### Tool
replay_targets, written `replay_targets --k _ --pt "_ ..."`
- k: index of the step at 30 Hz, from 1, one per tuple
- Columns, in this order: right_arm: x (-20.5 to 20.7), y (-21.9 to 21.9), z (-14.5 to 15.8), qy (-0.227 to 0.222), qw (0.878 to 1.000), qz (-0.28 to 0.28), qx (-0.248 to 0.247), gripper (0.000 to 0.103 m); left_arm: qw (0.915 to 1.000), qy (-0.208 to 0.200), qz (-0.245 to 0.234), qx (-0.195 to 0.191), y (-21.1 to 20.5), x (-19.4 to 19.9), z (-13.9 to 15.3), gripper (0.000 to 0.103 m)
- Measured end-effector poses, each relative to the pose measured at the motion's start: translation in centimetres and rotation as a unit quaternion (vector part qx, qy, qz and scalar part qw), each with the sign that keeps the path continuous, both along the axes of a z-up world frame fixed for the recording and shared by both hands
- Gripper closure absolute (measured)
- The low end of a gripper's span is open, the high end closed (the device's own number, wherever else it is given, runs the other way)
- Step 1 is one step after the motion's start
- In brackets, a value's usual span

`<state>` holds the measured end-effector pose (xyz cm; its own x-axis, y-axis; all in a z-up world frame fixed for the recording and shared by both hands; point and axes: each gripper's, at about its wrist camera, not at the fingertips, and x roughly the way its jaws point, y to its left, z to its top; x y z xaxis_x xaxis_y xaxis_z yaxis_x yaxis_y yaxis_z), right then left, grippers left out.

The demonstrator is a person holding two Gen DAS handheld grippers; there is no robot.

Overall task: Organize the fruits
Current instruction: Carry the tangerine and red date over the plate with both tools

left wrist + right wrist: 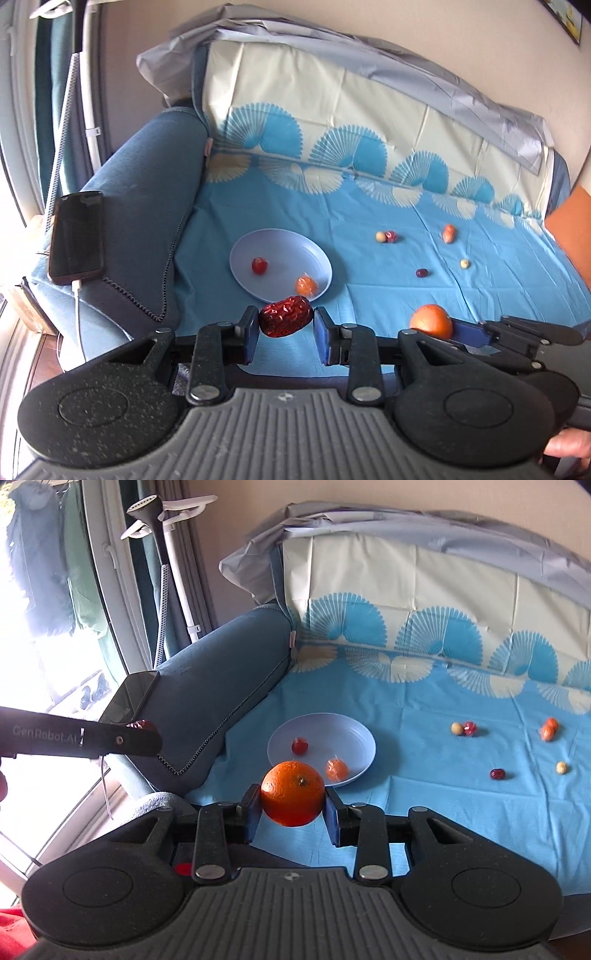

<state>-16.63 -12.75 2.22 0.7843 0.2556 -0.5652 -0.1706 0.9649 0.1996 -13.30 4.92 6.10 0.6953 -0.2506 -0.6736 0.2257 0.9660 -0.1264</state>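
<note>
My left gripper [286, 326] is shut on a wrinkled red date [285, 316], held just in front of a light blue plate [258, 247]. On the plate lie a small red fruit [259, 266] and a wrapped orange fruit [306, 286]. My right gripper [292, 805] is shut on a round orange [292, 793], near the plate [332, 727] and above the blue cloth. The orange [431, 320] and the right gripper's fingers [476, 329] also show at the right of the left wrist view. The left gripper's side [122, 740] shows at the left of the right wrist view.
Several small fruits lie loose on the blue patterned cloth [406, 295] to the right: a pale and red pair [386, 236], orange wrapped ones [448, 233], a dark date [422, 273], a pale ball [464, 263]. A phone [76, 236] rests on the blue sofa armrest [147, 221].
</note>
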Motion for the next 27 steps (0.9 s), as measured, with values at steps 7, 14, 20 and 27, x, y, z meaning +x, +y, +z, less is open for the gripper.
replay_targets --k 7,14,20,27 --pt "0.4 0.1 0.1 0.006 1.000 -0.010 -0.003 0.066 0.9999 -0.008 -0.004 -0.008 0.4 0.3 0.3 0.068" --pt "1.4 0.4 -0.7 0.020 1.000 -0.013 0.003 0.066 1.0000 -0.001 0.004 -0.008 0.9 1.9 0.0 0.068" --pt "2.1 0.7 -1.0 0.026 1.000 -0.008 -0.001 0.066 0.9998 0.017 0.009 -0.008 1.1 2.9 -1.0 0.068" --pt "3.0 0.8 -1.8 0.039 0.999 -0.007 0.000 0.066 0.9994 0.031 0.014 -0.005 1.4 4.2 -2.0 0.068"
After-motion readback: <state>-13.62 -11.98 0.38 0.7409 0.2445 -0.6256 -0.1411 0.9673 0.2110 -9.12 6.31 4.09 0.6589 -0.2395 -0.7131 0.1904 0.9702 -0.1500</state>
